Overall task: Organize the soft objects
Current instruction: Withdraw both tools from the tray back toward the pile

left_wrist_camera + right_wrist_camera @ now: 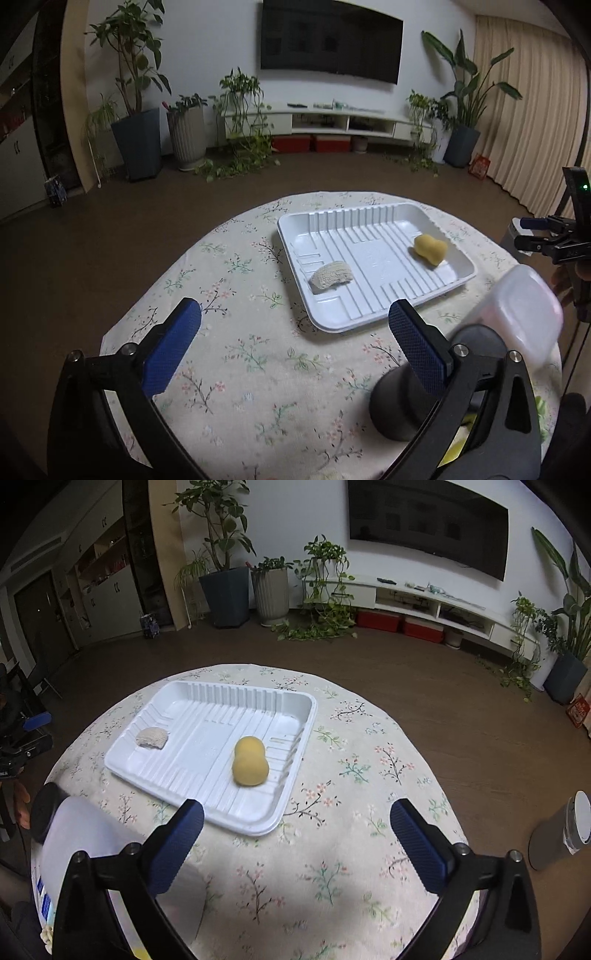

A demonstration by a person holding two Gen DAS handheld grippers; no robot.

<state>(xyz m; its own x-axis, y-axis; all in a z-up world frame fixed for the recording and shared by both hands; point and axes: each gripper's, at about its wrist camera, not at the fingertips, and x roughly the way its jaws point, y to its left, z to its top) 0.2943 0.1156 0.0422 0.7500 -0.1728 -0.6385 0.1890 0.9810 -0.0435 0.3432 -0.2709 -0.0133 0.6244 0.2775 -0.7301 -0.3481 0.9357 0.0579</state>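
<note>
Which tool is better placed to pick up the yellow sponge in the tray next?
Right, probably. The yellow sponge lies ahead of the open right tool, at the white tray's near-right end. The left tool faces the beige sponge.

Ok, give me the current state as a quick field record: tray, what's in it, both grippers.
tray: white ribbed tray on the floral tablecloth
contents: yellow gourd-shaped sponge near one end, pale knitted pad near the other, apart
left gripper: open, empty, held short of the tray
right gripper: open, empty, held short of the tray
nearby: translucent container, blurred, beside the tray
</note>
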